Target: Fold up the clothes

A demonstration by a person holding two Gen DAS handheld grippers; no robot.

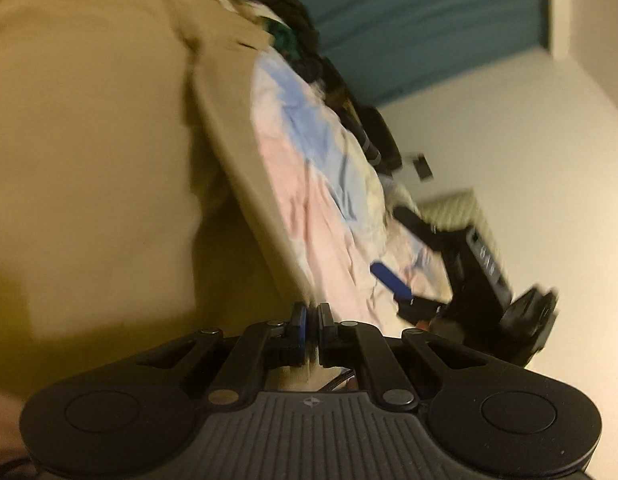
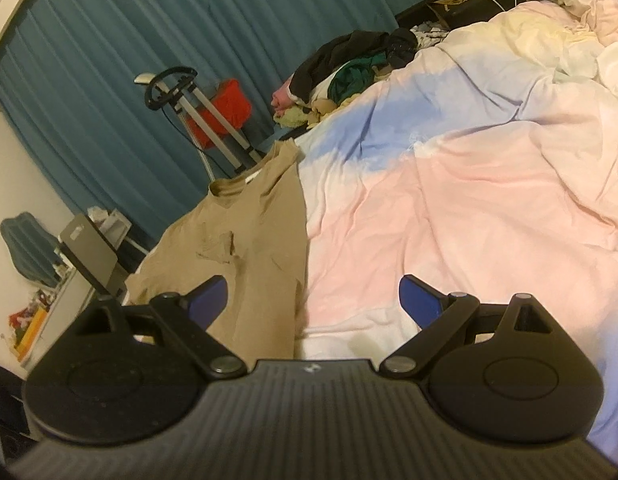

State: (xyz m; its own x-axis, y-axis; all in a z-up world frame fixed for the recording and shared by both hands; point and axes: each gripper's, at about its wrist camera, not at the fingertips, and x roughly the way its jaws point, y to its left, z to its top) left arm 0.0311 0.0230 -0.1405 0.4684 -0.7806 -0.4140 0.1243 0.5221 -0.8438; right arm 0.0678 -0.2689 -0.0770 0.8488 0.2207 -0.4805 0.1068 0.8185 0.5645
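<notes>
The left gripper [image 1: 312,312] is seen clenched, its 2 pads pressed together with a thin fold of the tan shirt [image 1: 89,140] apparently pinched between them; the exact contact is blurred. In the left wrist view the shirt fills the left half of the frame, close to the lens, with its edge running diagonally down to the pads. Beside it the pastel duvet [image 1: 309,184] is seen, and the right gripper [image 1: 393,286] appears beyond, over the duvet, with 1 blue pad visible.

In the right wrist view the right gripper [image 2: 311,298] is released, its 2 blue pads spread wide and nothing held between them. The shirt [image 2: 245,232] is laid on the near left part of the duvet [image 2: 449,200], collar pointing away, its right edge folded straight. The left pad is positioned over the shirt's lower part, the right pad over bare duvet. A pile of clothes [image 2: 349,76] is noted at the far edge of the bed, well apart from the shirt. A teal curtain [image 2: 149,20] is recorded behind.
</notes>
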